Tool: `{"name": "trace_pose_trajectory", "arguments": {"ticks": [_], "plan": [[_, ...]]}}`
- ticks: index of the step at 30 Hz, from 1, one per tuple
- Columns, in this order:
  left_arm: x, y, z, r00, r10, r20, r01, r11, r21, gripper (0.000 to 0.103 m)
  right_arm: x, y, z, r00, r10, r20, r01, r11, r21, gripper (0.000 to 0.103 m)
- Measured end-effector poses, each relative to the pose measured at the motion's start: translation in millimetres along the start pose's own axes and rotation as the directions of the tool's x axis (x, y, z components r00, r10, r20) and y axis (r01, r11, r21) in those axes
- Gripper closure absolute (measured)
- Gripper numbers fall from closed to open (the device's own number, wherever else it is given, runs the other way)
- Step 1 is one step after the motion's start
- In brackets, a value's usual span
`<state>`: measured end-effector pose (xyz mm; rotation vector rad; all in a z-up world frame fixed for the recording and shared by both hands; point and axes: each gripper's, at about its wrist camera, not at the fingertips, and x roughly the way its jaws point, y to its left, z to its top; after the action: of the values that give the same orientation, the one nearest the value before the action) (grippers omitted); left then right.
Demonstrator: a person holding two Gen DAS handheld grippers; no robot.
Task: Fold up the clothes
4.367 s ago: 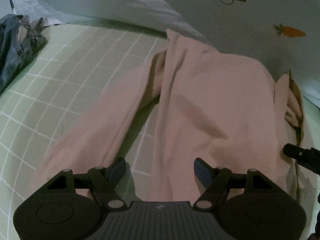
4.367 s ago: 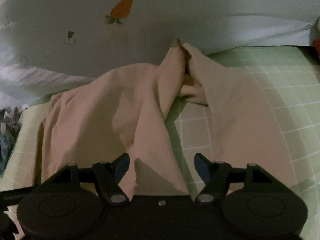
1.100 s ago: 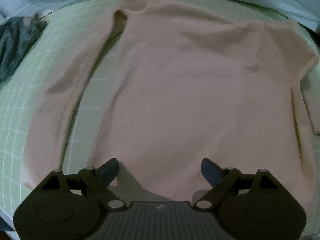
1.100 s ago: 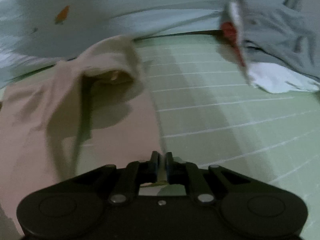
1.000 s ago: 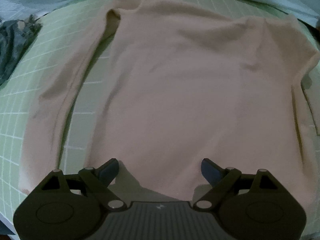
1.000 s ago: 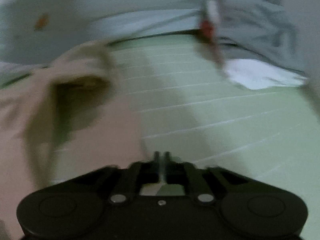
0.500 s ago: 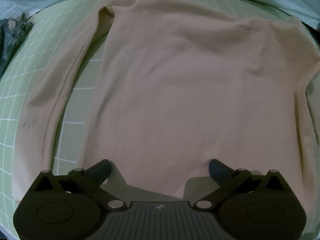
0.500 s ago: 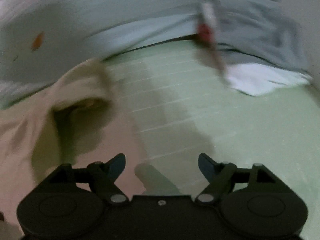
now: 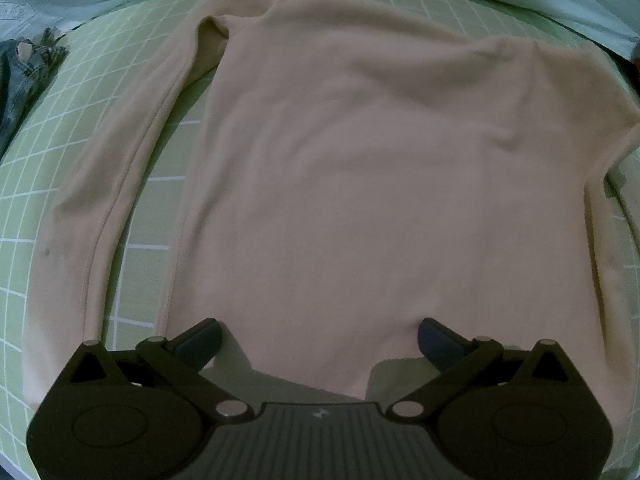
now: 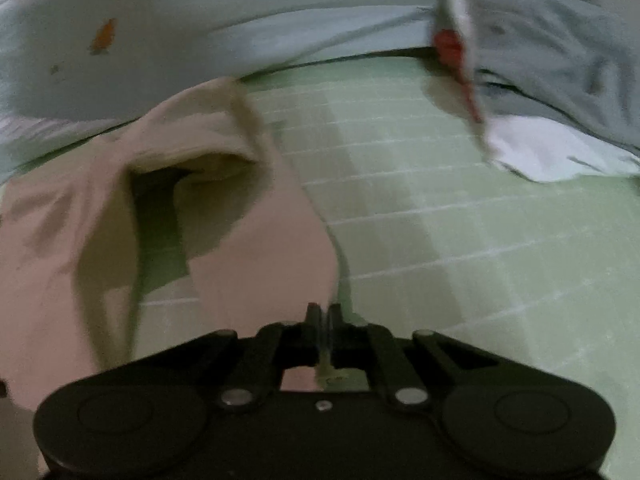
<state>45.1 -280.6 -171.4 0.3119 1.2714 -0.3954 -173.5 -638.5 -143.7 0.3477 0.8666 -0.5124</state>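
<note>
The left gripper (image 9: 320, 334) is hovering with its jaws spread wide over the near hem of the top (image 9: 360, 184), holding nothing; the hem's middle is lying between the two fingers, just short of them. The top is lying mostly flat on the green checked sheet (image 9: 32, 168), its body spreading away from the jaws and its left sleeve (image 9: 108, 184) running down the left side, apart from the body by a strip of sheet.

The right gripper (image 10: 325, 316) is pinching shut on a thin edge of the top's right sleeve (image 10: 264, 248) — the cloth is rising straight out of the closed jaws and bunching into a loose hollow fold further off and to the left.

To do this step well, I judge the right hand should be carrying the sleeve in a low, even arc across the body, keeping the cloth taut enough that the hollow fold is flattening rather than rolling under — while the left hand is pinning or smoothing the hem.

Further off, jeans (image 9: 20, 68) are lying at the far left, and a pale pillow (image 10: 200, 20) with a carrot print is lying along the far edge.
</note>
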Motion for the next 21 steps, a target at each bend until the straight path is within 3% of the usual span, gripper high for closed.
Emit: {"name": "trace_pose_trajectory", "arguments": {"ticks": [4, 8, 13, 19, 20, 21], "plan": [[0.8, -4.5, 2.2, 1.000, 0.001, -0.002, -0.001, 1.000, -0.002, 0.000, -2.3, -48.3, 0.3, 0.999, -0.037, -0.007, 0.038, 0.987, 0.158, 0.099], [1.4, -5.1, 6.7, 1.000, 0.002, -0.006, -0.002, 1.000, -0.002, 0.000, -4.8, -86.3, 4.1, 0.987, -0.159, -0.009, 0.158, 0.974, 0.161, 0.099], [2.8, -5.6, 13.3, 1.000, 0.002, -0.008, -0.002, 1.000, -0.003, 0.000, -7.7, -135.8, 12.9, 0.928, -0.373, 0.009, 0.370, 0.923, 0.106, 0.099], [5.2, -5.7, 18.2, 1.000, 0.003, -0.010, -0.003, 1.000, -0.007, 0.000, -6.7, -136.4, 7.9, 0.916, -0.400, 0.018, 0.393, 0.906, 0.160, 0.097], [5.6, -5.7, 19.0, 1.000, 0.003, -0.010, -0.003, 1.000, -0.007, 0.000, -6.6, -136.5, 7.1, 0.914, -0.405, 0.019, 0.396, 0.902, 0.169, 0.095], [6.0, -5.7, 19.8, 1.000, 0.004, -0.011, -0.004, 1.000, -0.008, 0.000, -6.4, -136.6, 6.3, 0.912, -0.410, 0.020, 0.400, 0.899, 0.178, 0.085]]}}
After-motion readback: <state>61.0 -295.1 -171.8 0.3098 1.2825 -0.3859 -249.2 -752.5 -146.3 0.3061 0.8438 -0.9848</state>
